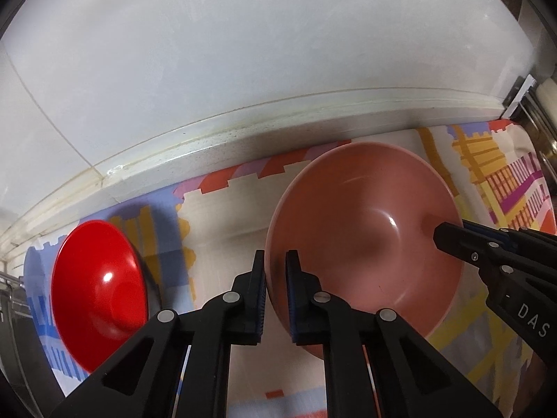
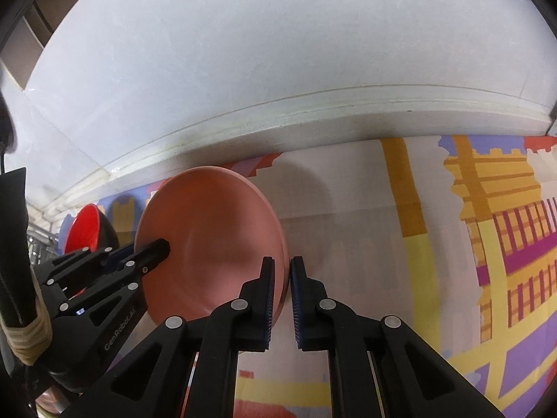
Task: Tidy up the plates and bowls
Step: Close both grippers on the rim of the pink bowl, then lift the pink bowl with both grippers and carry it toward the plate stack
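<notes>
White wall (image 1: 243,52) backs a counter covered by a patterned cloth (image 2: 487,244). On the cloth, the pink bowl (image 1: 365,230) sits between both grippers. The left gripper (image 1: 275,289) has its jaws clamped on the bowl's left rim; the right gripper (image 2: 281,299) is clamped on the opposite rim. A smaller red bowl (image 1: 97,289) rests apart, farther left.
</notes>
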### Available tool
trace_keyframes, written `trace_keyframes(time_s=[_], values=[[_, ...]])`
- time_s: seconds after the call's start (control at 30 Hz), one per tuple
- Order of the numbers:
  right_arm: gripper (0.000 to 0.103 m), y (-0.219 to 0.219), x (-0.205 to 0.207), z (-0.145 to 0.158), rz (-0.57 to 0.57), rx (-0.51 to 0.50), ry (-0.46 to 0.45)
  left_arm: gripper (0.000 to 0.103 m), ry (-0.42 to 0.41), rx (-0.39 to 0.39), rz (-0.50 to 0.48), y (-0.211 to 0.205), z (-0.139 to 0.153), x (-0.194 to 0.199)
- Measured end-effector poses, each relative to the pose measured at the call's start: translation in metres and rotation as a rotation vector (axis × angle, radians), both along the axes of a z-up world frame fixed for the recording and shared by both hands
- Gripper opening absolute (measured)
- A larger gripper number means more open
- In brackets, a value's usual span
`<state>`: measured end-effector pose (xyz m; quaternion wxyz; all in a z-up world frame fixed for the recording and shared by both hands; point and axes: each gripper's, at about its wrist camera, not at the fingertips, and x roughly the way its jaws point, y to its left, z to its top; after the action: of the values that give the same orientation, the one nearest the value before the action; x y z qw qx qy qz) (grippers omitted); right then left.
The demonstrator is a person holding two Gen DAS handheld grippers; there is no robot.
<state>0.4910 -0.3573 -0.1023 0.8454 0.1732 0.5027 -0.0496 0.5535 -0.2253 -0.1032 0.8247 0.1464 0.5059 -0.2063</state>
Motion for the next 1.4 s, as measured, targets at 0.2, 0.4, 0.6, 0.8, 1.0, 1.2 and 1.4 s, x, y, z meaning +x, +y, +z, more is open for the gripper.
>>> trace_keyframes(time_s=[0.2, 0.4, 0.6, 0.8, 1.0, 1.2, 1.4], values=[[0.011, 0.005, -0.013, 0.012, -0.017, 0.01, -0.003, 0.012, 0.003, -0.025, -0.011, 0.008, 0.018, -0.022], [0.011, 0.001, -0.047, 0.034, -0.024, -0.003, -0.009, 0.012, 0.004, -0.064, -0.022, 0.01, 0.037, -0.048], [0.011, 0.001, -0.075, 0.048, -0.032, -0.005, -0.019, 0.012, -0.015, -0.093, -0.036, 0.014, 0.053, -0.076], [0.011, 0.002, -0.108, 0.061, -0.045, -0.005, -0.035, 0.013, -0.006, -0.128, -0.039, 0.02, 0.062, -0.108], [0.011, 0.007, -0.145, 0.069, -0.058, -0.017, -0.041, 0.014, -0.001, -0.152, -0.056, 0.024, 0.067, -0.142], [0.011, 0.014, -0.179, 0.076, -0.067, -0.029, -0.038, 0.015, 0.018, -0.185, -0.064, 0.032, 0.07, -0.171], [0.011, 0.02, -0.207, 0.077, -0.076, -0.034, -0.031, 0.017, 0.035, -0.19, -0.083, 0.034, 0.067, -0.194]])
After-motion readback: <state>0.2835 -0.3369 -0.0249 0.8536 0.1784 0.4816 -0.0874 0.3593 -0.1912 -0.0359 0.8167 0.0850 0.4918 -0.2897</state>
